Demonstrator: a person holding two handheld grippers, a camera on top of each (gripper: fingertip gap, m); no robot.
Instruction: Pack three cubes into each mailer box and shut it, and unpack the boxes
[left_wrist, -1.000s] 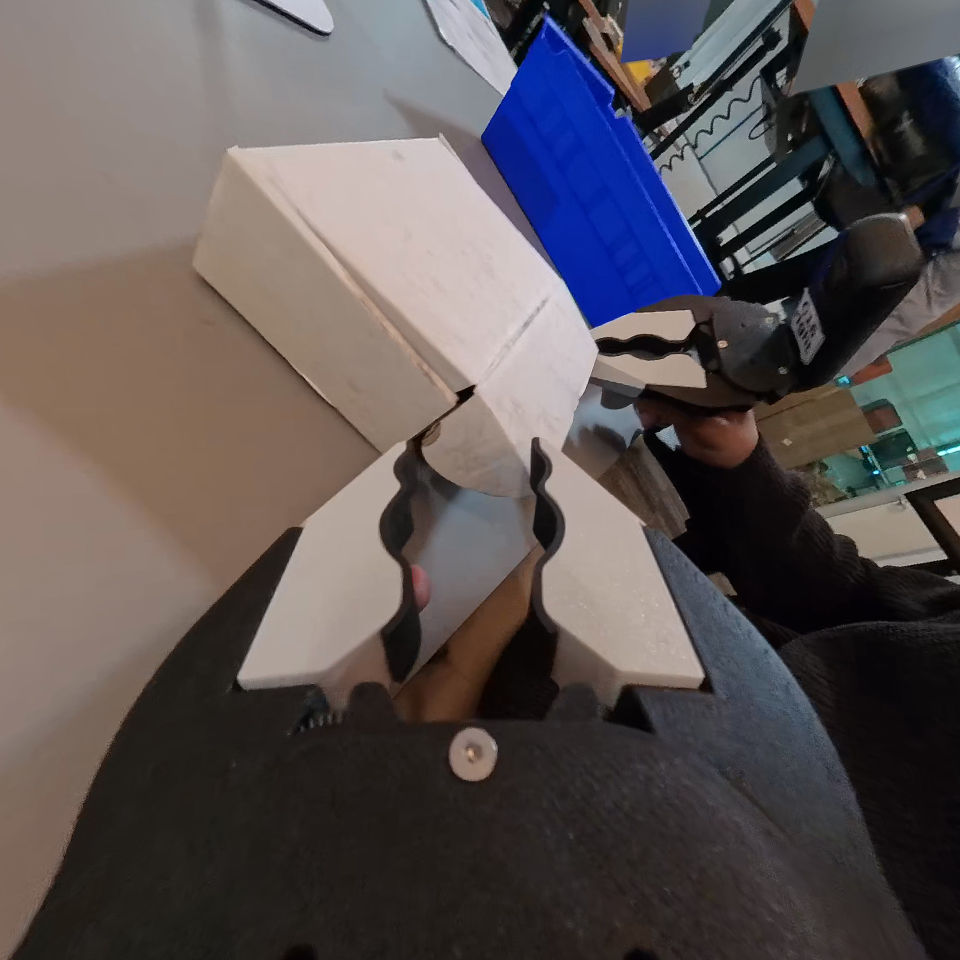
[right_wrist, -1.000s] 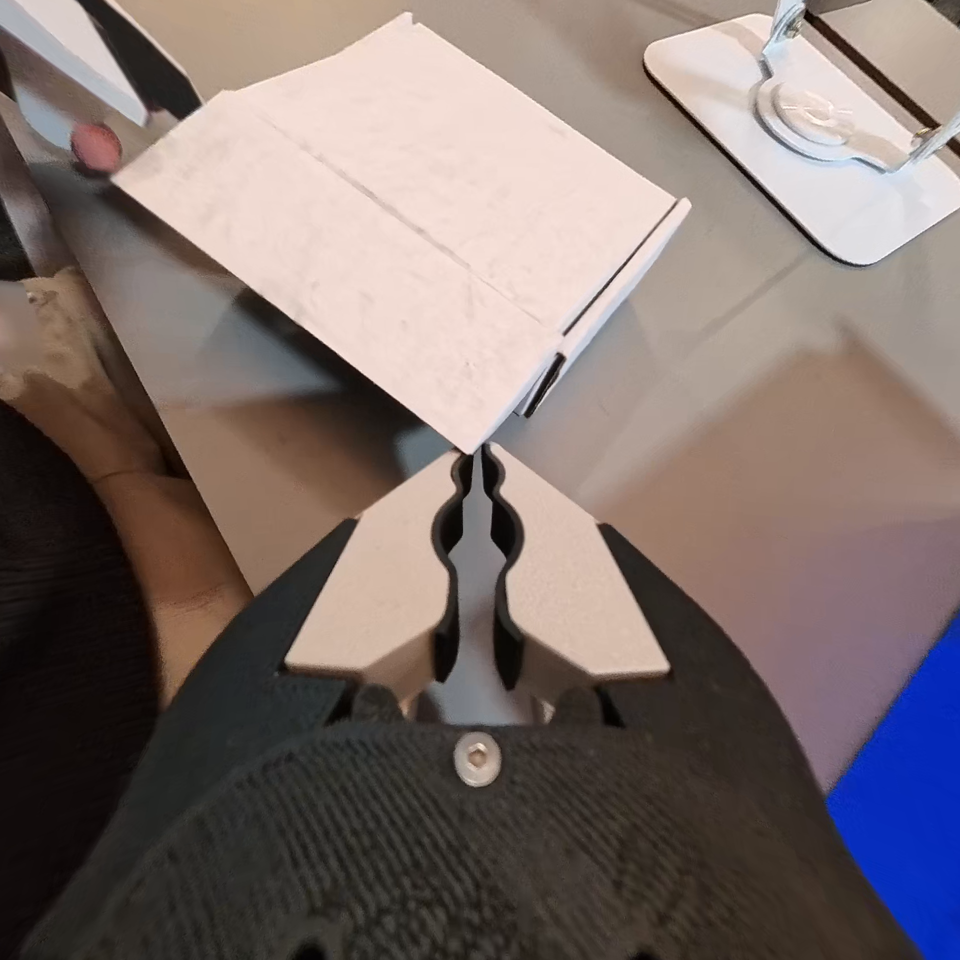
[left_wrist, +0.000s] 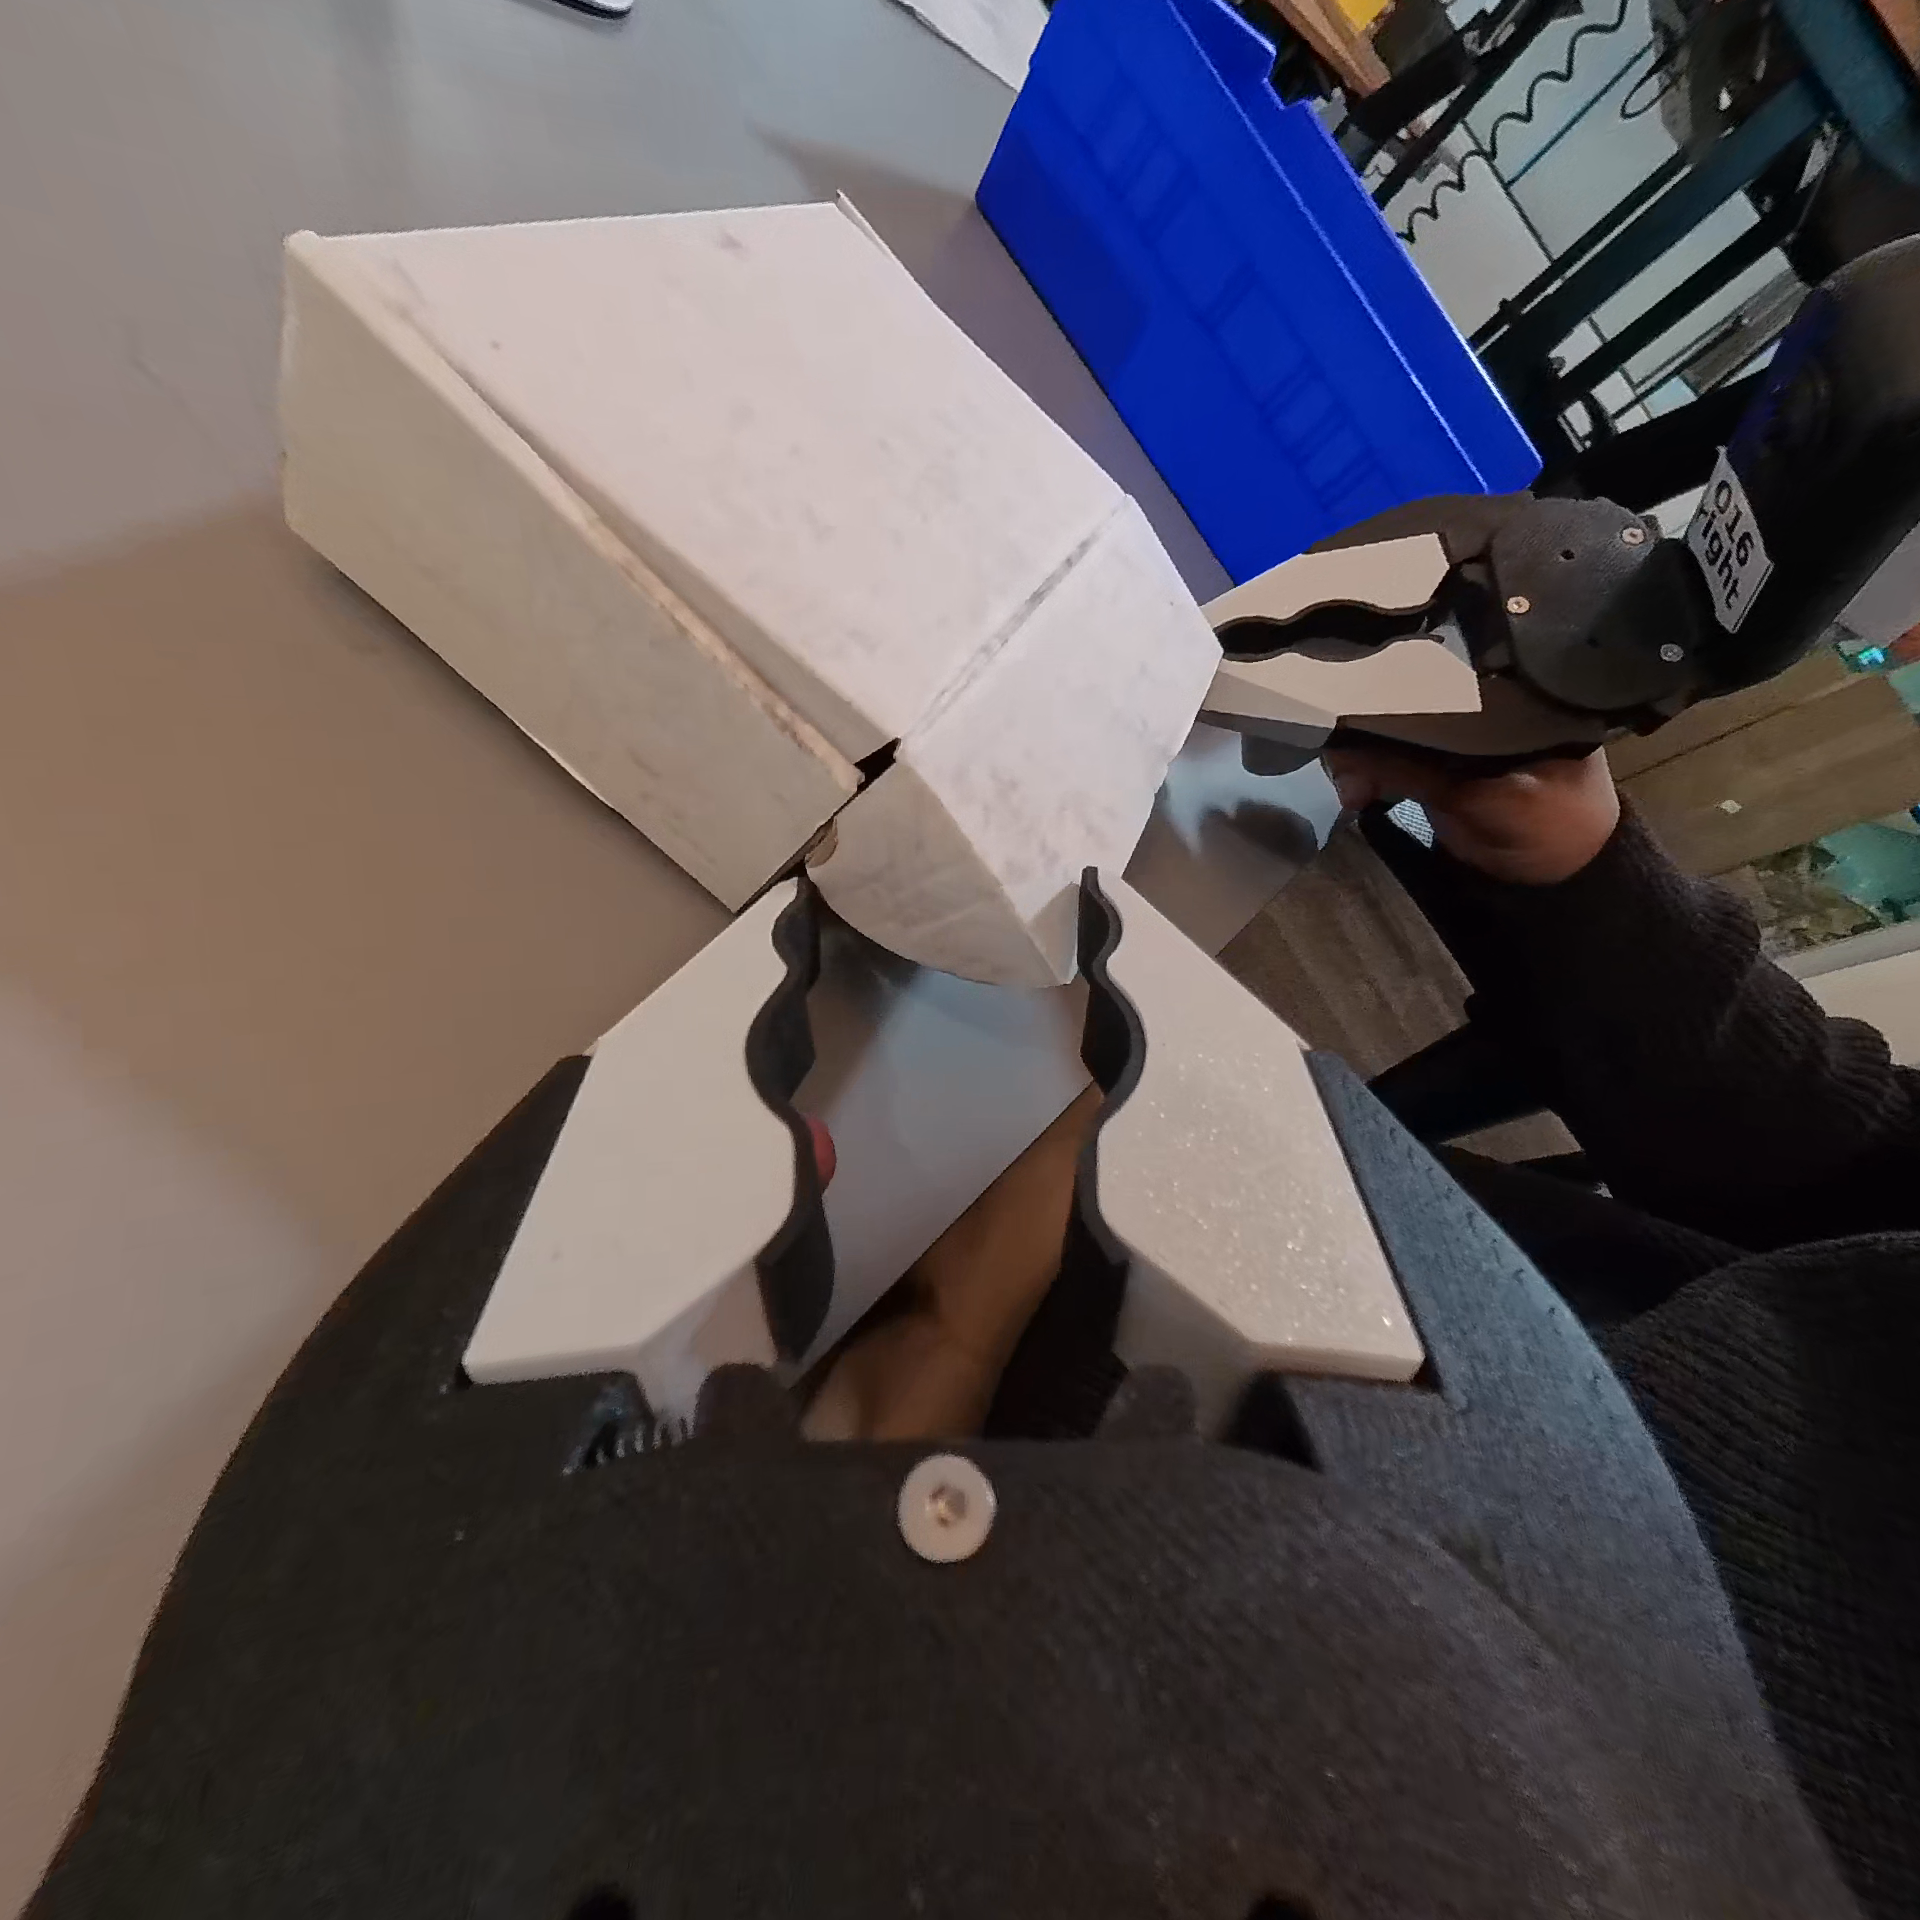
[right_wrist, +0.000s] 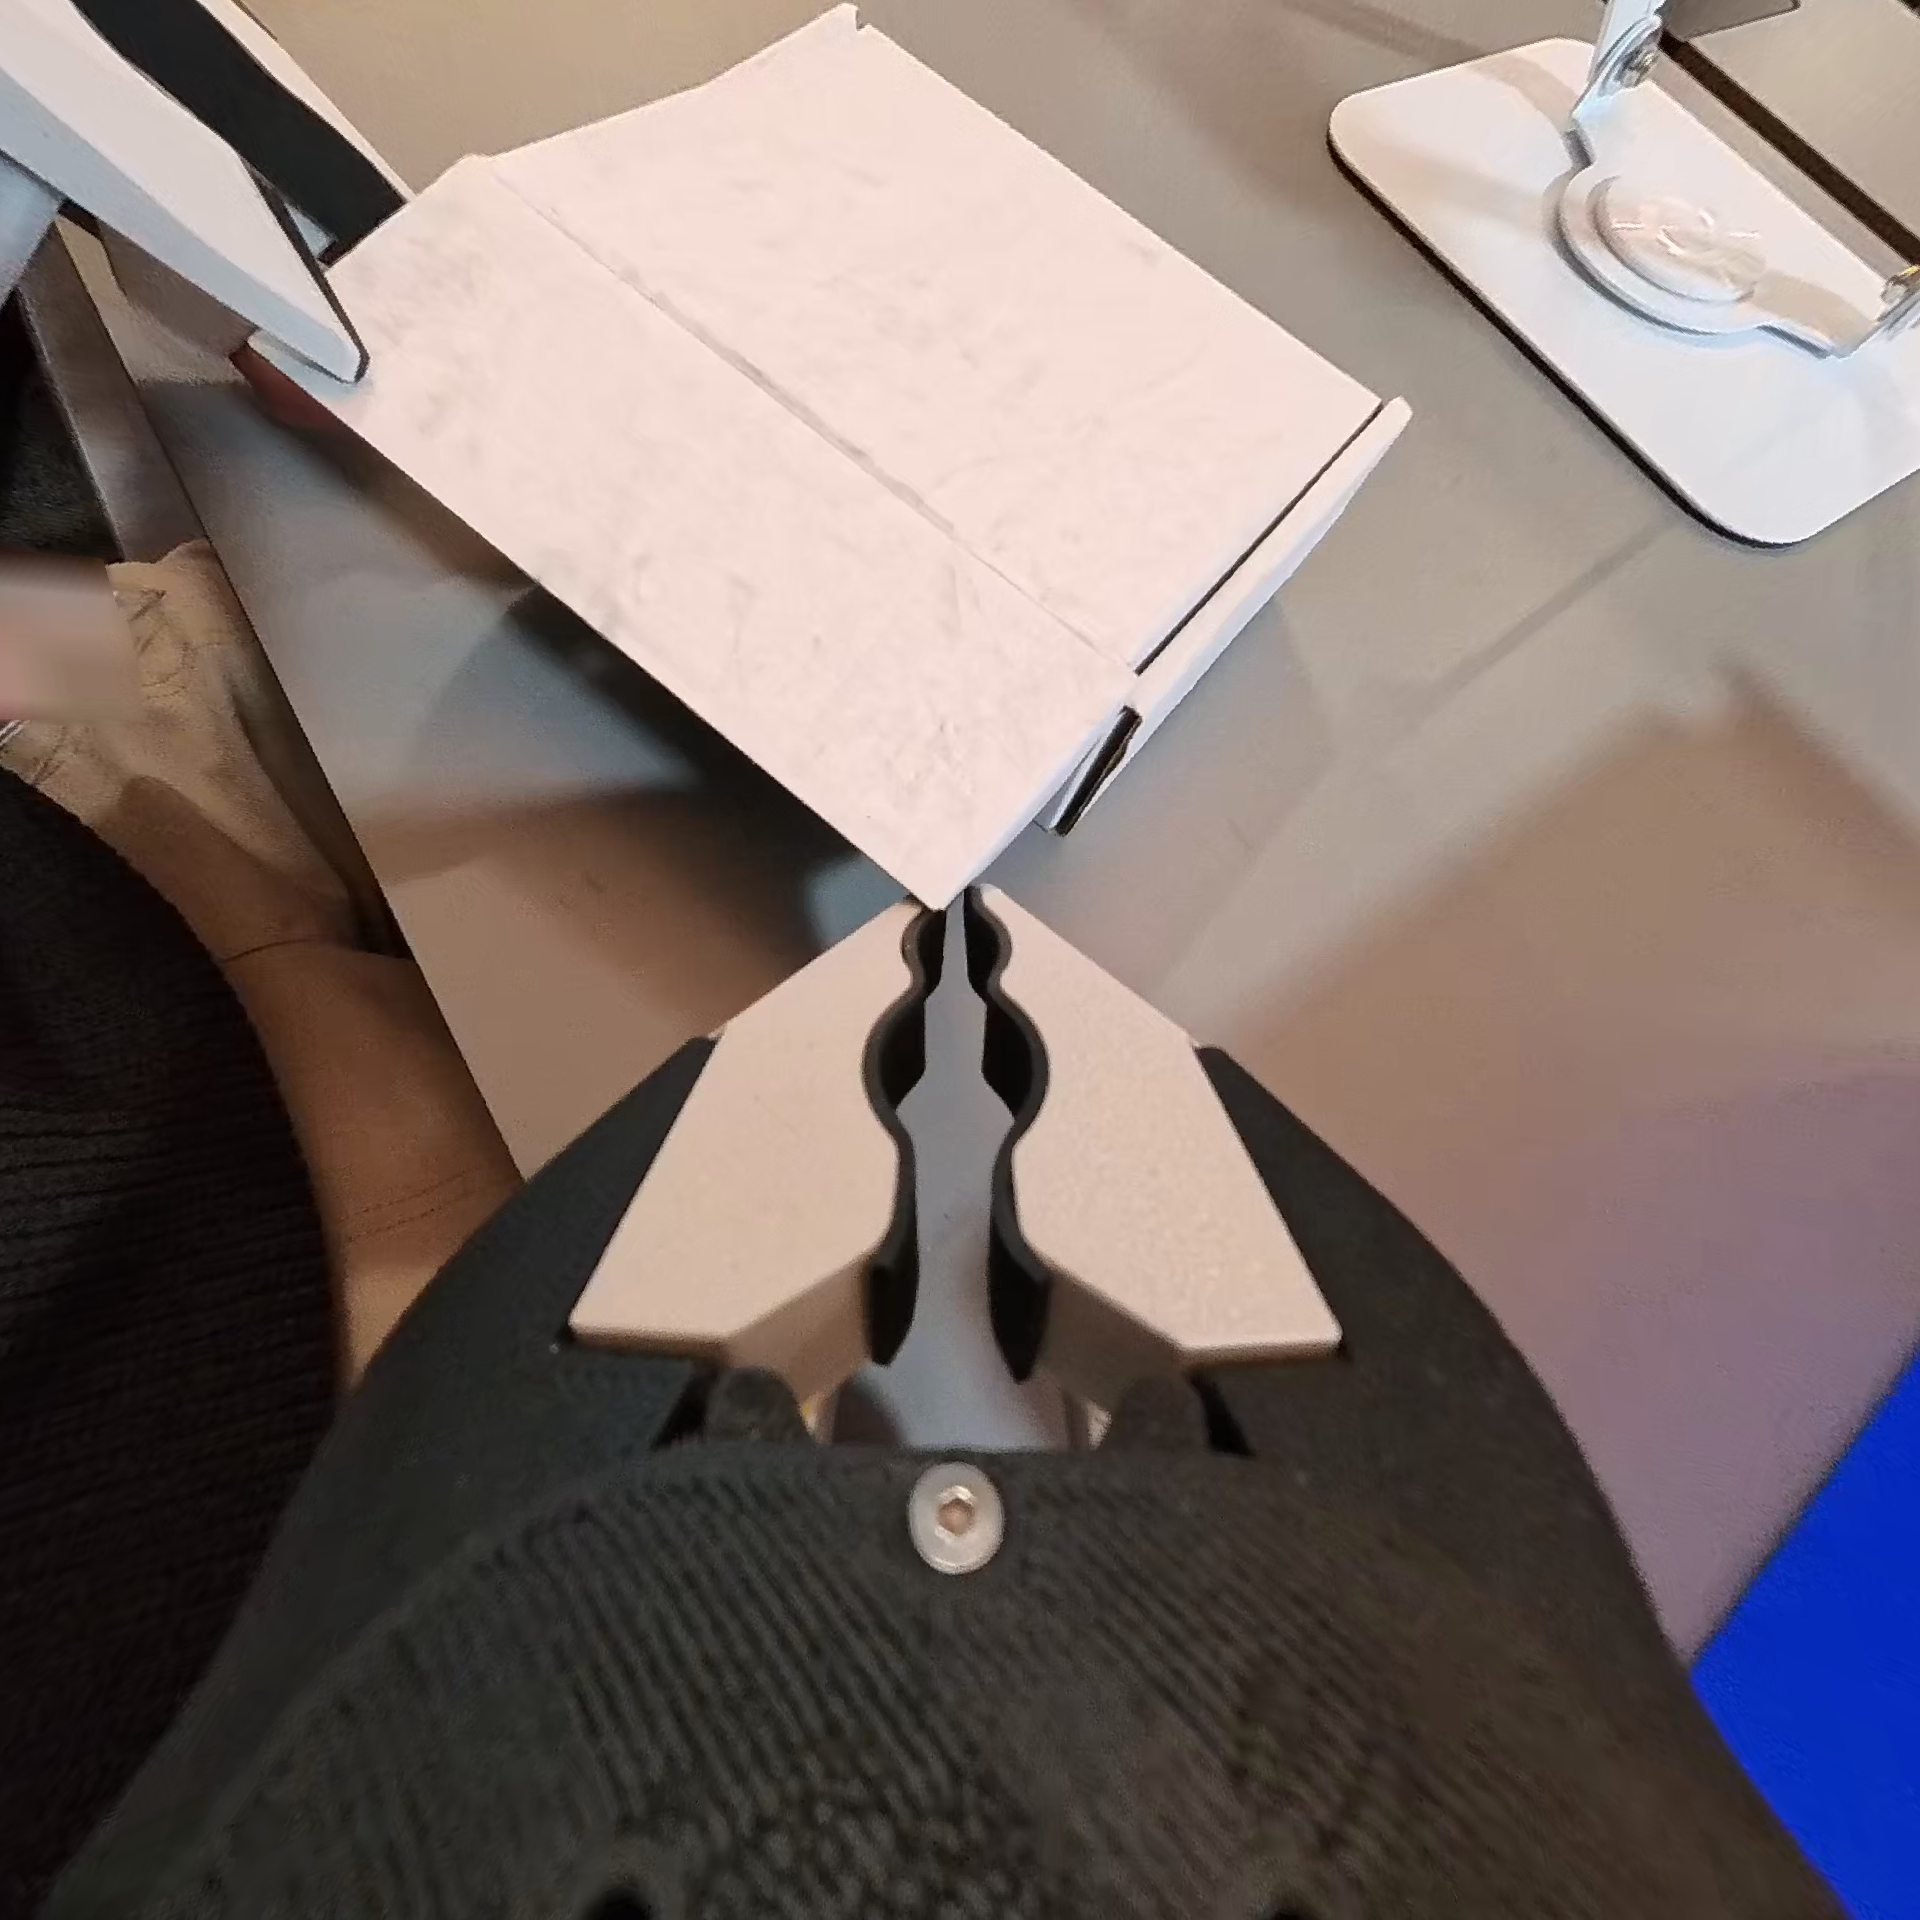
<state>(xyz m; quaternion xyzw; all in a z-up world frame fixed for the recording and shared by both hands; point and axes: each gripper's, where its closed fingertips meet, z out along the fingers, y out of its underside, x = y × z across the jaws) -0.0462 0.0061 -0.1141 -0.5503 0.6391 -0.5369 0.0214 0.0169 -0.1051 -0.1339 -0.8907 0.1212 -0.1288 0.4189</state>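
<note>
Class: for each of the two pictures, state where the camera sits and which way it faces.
Left wrist view: on the left gripper, open, facing the white mailer box, blue bin and right gripper; a sleeve shows.
Right wrist view: on the right gripper, almost closed, facing the box's corner; a forearm shows.
Shared: box, both grippers.

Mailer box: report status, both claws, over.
Left claw open at front flap. Right claw nearly shut at flap corner, grip unclear. Box closed on table. Blue bin beside, clear.
</note>
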